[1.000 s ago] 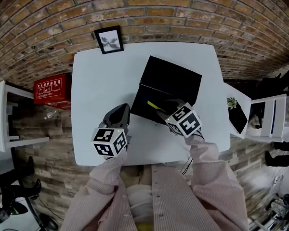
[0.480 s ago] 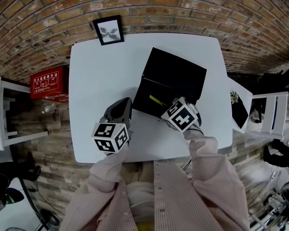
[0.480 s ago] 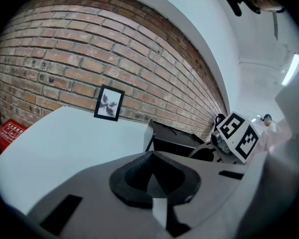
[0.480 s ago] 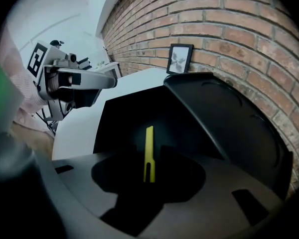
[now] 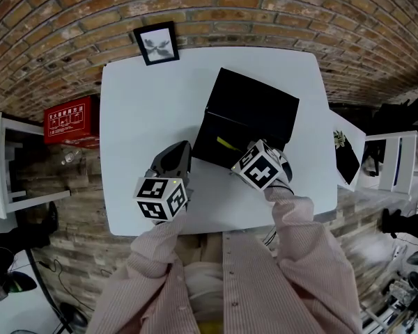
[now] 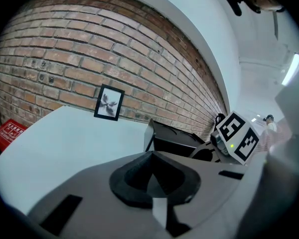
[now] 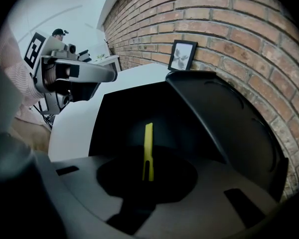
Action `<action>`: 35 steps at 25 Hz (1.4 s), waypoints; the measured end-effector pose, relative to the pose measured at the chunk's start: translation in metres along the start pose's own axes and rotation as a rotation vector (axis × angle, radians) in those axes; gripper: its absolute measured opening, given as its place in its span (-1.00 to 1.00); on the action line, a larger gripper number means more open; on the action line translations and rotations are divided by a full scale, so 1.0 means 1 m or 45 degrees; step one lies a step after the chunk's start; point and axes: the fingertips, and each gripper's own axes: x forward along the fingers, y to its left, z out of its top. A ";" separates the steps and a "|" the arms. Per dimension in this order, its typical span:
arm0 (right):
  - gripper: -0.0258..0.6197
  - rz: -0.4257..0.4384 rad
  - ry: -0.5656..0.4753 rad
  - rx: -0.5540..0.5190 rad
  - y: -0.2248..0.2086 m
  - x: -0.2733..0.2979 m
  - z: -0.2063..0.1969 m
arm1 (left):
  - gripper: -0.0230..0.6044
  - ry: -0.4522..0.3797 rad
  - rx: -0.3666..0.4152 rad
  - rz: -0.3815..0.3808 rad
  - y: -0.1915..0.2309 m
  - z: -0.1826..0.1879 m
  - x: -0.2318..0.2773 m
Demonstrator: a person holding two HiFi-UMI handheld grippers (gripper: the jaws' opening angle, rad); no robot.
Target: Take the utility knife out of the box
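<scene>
A black box (image 5: 254, 106) lies open on the white table (image 5: 143, 110), its lid (image 7: 224, 118) tilted back. In it lies the yellow utility knife (image 5: 226, 145); the right gripper view shows this knife (image 7: 148, 141) as a thin strip. My right gripper (image 5: 240, 157) reaches down into the box. Its jaws are closing on the knife's near end, which sits between them (image 7: 147, 176). My left gripper (image 5: 182, 148) hovers over the table just left of the box, shut and empty. In the left gripper view, the box (image 6: 174, 141) stands ahead right.
A framed picture (image 5: 157, 42) leans on the brick wall at the table's far edge. A red sign box (image 5: 70, 122) sits off the table's left side. A small plant (image 5: 336, 147) and white furniture (image 5: 390, 165) are to the right.
My right gripper has sunk a little into the box, over the knife's near end. The left gripper has stayed where it was.
</scene>
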 end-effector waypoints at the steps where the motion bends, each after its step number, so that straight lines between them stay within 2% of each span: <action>1: -0.72 -0.003 0.001 0.000 0.000 0.000 0.000 | -0.95 -0.001 0.000 0.000 0.000 0.000 0.000; 9: -0.72 -0.008 -0.006 -0.009 0.000 -0.001 -0.001 | -0.95 -0.010 0.018 -0.009 -0.004 0.001 -0.002; 13: -0.73 -0.038 -0.054 0.008 -0.001 -0.007 0.003 | -0.95 -0.025 0.039 -0.029 -0.007 0.003 -0.005; 18: -0.73 -0.104 -0.157 -0.002 -0.004 -0.023 0.014 | -0.95 -0.054 0.067 -0.065 -0.015 0.008 -0.010; 25: -0.73 -0.191 -0.362 0.052 -0.003 -0.051 0.029 | -0.95 -0.108 0.136 -0.121 -0.026 0.015 -0.026; 35: -0.73 -0.280 -0.642 0.200 0.001 -0.090 0.048 | -0.95 -0.203 0.187 -0.110 -0.029 0.039 -0.046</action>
